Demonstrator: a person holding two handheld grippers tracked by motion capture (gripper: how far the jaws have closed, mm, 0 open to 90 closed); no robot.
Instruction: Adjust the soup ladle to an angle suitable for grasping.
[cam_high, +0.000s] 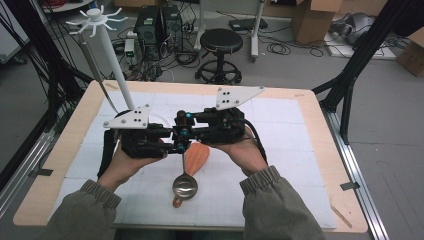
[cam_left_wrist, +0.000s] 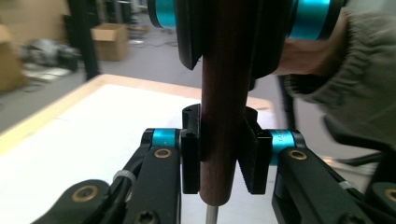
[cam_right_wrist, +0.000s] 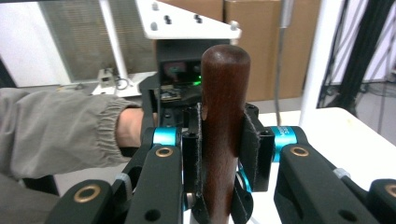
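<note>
A ladle with a steel bowl (cam_high: 185, 186) and a dark wooden handle (cam_left_wrist: 224, 116) hangs above the white mat, bowl toward the person. Both grippers face each other and clamp the handle. My left gripper (cam_left_wrist: 219, 154) is shut on the handle's lower end, just above the thin metal shaft; in the high view the left gripper (cam_high: 177, 143) sits left of centre. My right gripper (cam_right_wrist: 222, 149) is shut higher up, with the rounded handle tip (cam_right_wrist: 225, 60) standing above its pads; the right gripper (cam_high: 184, 125) comes in from the right. An orange spatula (cam_high: 196, 157) lies on the mat beneath the ladle.
A white rack pole with hooks (cam_high: 107, 55) stands at the table's back left, with a thin metal utensil (cam_high: 95, 70) hanging from it. The white mat (cam_high: 280, 150) covers the wooden table. A black stool (cam_high: 220, 45) and cardboard boxes stand on the floor beyond.
</note>
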